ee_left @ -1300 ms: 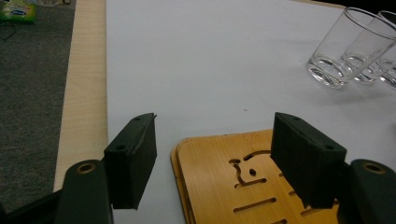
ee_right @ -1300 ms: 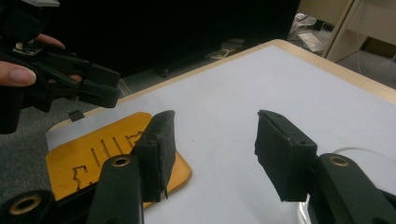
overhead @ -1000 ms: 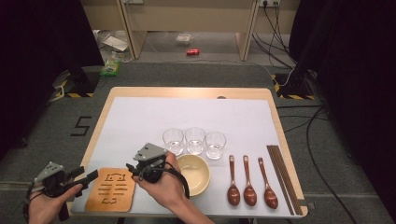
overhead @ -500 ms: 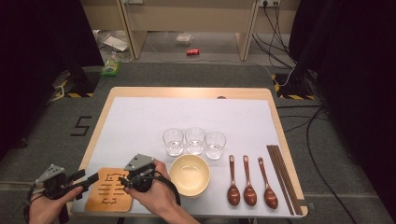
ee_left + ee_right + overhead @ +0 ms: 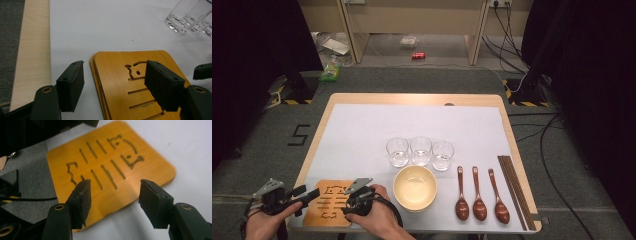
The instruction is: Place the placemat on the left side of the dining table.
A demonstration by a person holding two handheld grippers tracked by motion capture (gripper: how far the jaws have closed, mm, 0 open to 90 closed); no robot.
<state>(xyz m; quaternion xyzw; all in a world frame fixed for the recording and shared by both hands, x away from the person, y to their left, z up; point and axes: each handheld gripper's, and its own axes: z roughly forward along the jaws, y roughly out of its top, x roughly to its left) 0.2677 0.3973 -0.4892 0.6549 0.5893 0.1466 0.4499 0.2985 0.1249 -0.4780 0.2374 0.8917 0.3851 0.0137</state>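
Orange slotted bamboo trivets (image 5: 330, 203), stacked: right gripper (image 5: 113, 195) wide, just opening, nothing between pads; left gripper (image 5: 117, 85) wide at 9 o'clock edge. Take top board only.

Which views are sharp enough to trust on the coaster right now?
Left gripper view: coaster crisp, cut-outs clear, glasses cropped at the corner. Right gripper view: coaster soft, far edge smeared, jaws sharper. High view: even light, dark surroundings, coaster small, partly behind the right gripper.
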